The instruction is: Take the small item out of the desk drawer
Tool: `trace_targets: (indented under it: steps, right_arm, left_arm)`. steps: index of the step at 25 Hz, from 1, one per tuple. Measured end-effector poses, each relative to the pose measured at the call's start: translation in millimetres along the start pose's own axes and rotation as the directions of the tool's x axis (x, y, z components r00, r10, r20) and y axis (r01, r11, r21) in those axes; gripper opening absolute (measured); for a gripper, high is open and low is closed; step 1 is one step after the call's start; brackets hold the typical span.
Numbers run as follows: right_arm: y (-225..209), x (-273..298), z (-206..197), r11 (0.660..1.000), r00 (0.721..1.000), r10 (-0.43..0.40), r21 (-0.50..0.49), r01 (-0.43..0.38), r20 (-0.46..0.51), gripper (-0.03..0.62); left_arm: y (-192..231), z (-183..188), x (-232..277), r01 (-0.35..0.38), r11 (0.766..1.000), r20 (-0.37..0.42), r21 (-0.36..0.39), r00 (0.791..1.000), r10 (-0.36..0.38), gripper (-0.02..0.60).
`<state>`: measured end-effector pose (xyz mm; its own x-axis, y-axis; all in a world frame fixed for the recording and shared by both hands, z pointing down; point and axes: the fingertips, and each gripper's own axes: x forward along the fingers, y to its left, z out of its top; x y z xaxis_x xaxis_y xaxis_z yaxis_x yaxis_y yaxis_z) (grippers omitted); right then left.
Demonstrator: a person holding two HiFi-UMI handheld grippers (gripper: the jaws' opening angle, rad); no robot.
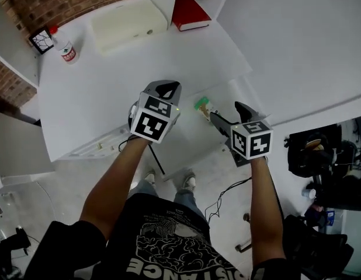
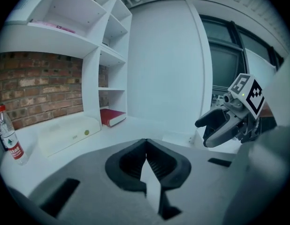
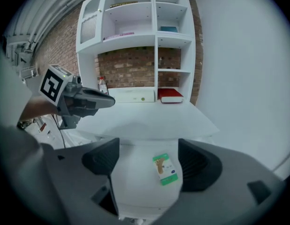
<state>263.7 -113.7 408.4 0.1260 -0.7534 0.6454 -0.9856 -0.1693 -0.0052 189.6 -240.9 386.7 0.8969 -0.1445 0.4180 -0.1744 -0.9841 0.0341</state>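
The small packet (image 3: 164,169) is green and white. It lies flat on the white floor of the open drawer (image 3: 131,177), which sticks out from under the front edge of the desk (image 1: 110,86).

The right tongs (image 3: 149,162) hang just above the packet and point down at it. Their two jaws are spread wide apart and they have hold of nothing. Looking along them, the packet shows in the gap between the jaws, a little nearer the right jaw than the left. Nothing touches it yet. Its long side runs nearly the same way the tongs point, tipped a bit to one side. So the jaws stand on either side of its narrow part, and I think that is the easy way to pinch it.

The left tongs (image 2: 146,142) are closed tight, tip to tip, with nothing in them. They hover over the desk, beside the right tongs and further from the packet. The right hand is clearly the nearer one, so I think it will do the picking. It needs to go down more and slide a tiny bit to the right so the packet sits in the middle.

Far past both tongs, at the back of the desk, are a red book (image 1: 189,11), a white box (image 1: 128,25) and a water bottle (image 1: 65,47).
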Motion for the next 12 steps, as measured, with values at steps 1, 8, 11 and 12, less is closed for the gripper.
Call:
trace_targets:
  steps: [1,8,11,12]
  right_arm:
    - [-3.4,1.6,-3.1,1.000,1.000,0.015,-0.011,-0.015,-0.010,0.391]
    - [-24.4,16.3,-25.7,0.989,0.990,0.113,-0.086,-0.120,-0.088,0.397]
    - [-31.4,26.1,-37.6,0.979,0.981,0.150,-0.117,-0.164,-0.122,0.399]
    - [-33.8,29.6,-41.9,0.976,0.978,0.161,-0.126,-0.178,-0.133,0.399]
  left_arm:
    - [-2.0,-1.5,1.4,-0.015,1.000,-0.003,-0.007,1.000,0.015,0.009]
    - [-13.9,-11.0,12.4,-0.121,0.991,-0.020,-0.057,0.993,0.120,0.009]
    - [-17.4,-19.4,14.3,-0.165,0.983,-0.025,-0.077,0.986,0.164,0.009]
    - [-18.1,-23.9,14.9,-0.182,0.980,-0.027,-0.085,0.983,0.180,0.009]
